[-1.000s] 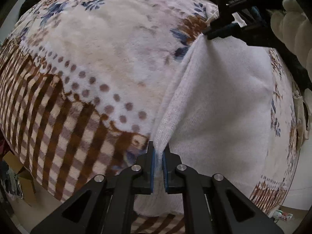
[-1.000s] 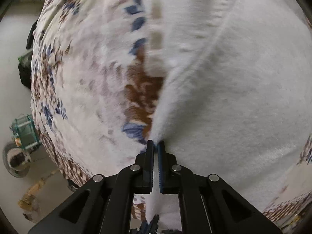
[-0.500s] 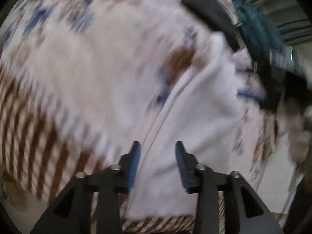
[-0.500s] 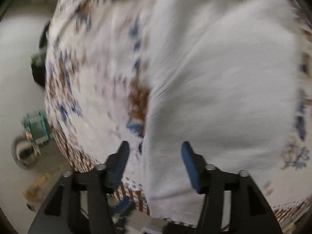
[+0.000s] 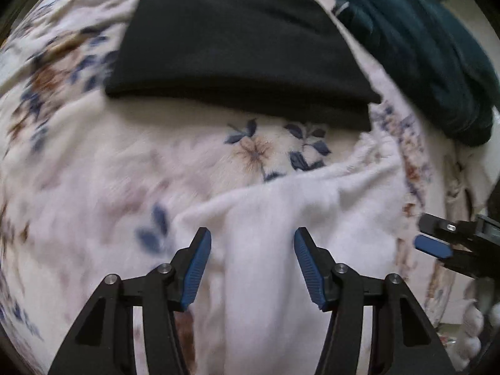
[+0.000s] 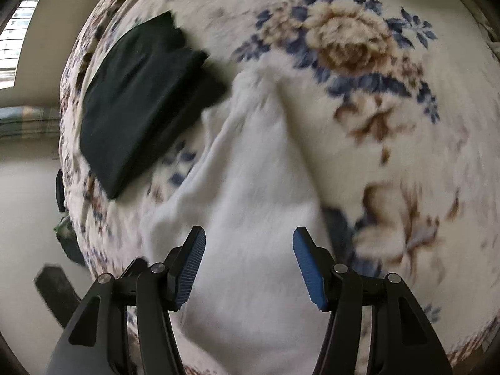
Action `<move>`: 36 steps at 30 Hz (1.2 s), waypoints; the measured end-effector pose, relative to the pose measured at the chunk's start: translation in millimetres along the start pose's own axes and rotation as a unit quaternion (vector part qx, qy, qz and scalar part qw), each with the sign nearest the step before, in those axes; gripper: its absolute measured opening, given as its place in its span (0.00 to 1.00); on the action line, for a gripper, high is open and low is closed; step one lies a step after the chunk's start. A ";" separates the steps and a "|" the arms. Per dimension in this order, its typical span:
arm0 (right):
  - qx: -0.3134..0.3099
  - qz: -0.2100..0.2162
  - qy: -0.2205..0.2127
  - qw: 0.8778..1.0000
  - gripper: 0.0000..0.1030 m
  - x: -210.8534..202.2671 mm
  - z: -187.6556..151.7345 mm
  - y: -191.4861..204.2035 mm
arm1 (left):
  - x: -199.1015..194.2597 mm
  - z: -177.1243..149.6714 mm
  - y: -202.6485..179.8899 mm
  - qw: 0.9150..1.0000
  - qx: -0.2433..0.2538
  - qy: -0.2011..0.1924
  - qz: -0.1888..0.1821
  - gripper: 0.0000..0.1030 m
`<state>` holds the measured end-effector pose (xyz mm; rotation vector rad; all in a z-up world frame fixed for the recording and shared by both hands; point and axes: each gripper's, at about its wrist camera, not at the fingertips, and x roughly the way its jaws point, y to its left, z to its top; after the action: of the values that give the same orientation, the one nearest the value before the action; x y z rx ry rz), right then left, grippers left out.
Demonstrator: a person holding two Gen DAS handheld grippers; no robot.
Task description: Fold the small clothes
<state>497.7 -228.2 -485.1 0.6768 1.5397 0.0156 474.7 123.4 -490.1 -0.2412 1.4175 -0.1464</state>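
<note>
Here the supporting surface is a bed covered by a plush floral blanket (image 5: 93,162), cream with blue leaves and brown blossoms; a large brown-and-blue rose motif (image 6: 347,40) shows in the right wrist view. The blanket fills nearly the whole field in both views. In the right wrist view the left edge of the bed curves down to a pale floor (image 6: 25,218), with a beige wall and a window with blinds (image 6: 12,31) at upper left.

The white garment (image 5: 281,228) lies rumpled on the blanket, directly ahead of both claws. Its far edge is uneven, with a raised fold running lengthwise through the middle (image 6: 290,118). A folded black garment (image 5: 237,40) lies flat farther along the bed; in the right wrist view its near corner meets or slightly overlaps the far edge of the white garment. A dark teal garment (image 5: 422,47) is heaped beyond the black one, toward the far right of the left wrist view.

The left claw (image 5: 252,265) is spread wide, its blue pads either side of the white fabric and gripping nothing. The right claw (image 6: 249,265) is likewise spread wide over the white garment; one of its blue pads (image 5: 432,247) appears at the right border of the left wrist view, just beside the garment's right edge.

Bare blanket extends left of the white garment and between it and the black garment.
</note>
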 end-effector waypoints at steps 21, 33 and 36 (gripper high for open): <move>-0.083 0.064 0.101 0.989 0.59 40.3 -14.3 79.4 | -49.4 -42.1 58.0 0.986 -0.125 -0.068 -0.088 0.26; -0.133 0.014 0.195 0.972 0.15 128.5 -47.7 183.8 | -13.4 -75.9 40.6 0.989 -0.130 -0.040 -0.065 0.26; -0.102 0.024 0.190 0.976 0.10 123.5 -45.8 181.6 | -13.6 -72.0 38.9 0.989 -0.126 -0.033 -0.063 0.26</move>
<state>537.0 -9.7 -517.5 0.5672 1.8567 0.3543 399.9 158.6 -496.5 -0.5400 1.3544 -0.0609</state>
